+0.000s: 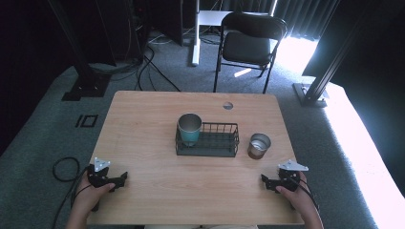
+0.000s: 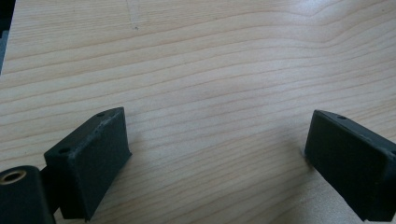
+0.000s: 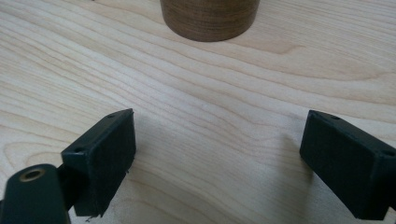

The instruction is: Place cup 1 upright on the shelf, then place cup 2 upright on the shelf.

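Note:
A teal cup with a metal rim (image 1: 190, 129) stands upright in the left end of a black wire basket (image 1: 224, 126) at the middle of the wooden table (image 1: 157, 119). Just right of the basket stands a brown cup with a metal lining (image 1: 258, 145); its base (image 3: 209, 18) lies straight ahead in the right gripper view. My left gripper (image 1: 122, 178) rests near the table's front left corner, open (image 2: 219, 114) over bare wood. My right gripper (image 1: 264, 181) sits near the front right corner, also open (image 3: 220, 115), a short way in front of the brown cup.
A round cable hole (image 1: 228, 105) sits near the table's far edge. Beyond the table stands a black folding chair (image 1: 250, 40). Cables lie on the grey carpet at the left (image 1: 64, 168), and black frame posts rise at both sides.

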### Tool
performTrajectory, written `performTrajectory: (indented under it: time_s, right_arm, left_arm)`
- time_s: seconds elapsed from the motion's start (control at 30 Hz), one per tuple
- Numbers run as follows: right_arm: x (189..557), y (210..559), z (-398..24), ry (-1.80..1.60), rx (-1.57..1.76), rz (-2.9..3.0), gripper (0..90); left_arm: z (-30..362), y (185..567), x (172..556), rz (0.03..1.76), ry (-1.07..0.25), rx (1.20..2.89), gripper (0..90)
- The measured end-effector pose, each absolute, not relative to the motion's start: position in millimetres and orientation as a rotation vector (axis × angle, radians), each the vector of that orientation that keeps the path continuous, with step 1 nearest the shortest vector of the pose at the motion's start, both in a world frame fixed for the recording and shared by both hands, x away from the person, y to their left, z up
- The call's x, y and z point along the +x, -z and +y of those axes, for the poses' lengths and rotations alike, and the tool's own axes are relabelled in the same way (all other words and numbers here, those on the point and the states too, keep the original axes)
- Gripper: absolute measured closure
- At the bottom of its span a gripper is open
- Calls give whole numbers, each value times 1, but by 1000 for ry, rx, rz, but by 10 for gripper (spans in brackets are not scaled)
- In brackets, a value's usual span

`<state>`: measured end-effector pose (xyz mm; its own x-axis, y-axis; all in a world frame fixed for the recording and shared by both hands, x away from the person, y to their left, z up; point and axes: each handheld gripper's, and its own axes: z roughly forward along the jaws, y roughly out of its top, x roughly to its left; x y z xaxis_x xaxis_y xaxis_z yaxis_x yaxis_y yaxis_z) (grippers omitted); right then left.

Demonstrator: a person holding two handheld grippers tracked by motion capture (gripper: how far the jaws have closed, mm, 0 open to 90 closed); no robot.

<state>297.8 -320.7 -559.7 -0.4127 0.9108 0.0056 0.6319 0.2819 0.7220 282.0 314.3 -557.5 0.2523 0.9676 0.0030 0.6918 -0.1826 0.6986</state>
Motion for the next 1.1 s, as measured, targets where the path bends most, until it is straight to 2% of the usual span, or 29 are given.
performTrajectory:
  time_s: [0.53, 1.1]
  right_arm:
    - [302, 559, -319, -926, 1382, 2147, 118]
    - [325, 555, -306, -1014, 1368, 2061, 118]
  left_arm:
    - [313, 558, 282, 1489, -614, 1955, 70]
    - [311, 558, 282, 1476, -608, 1964, 71]
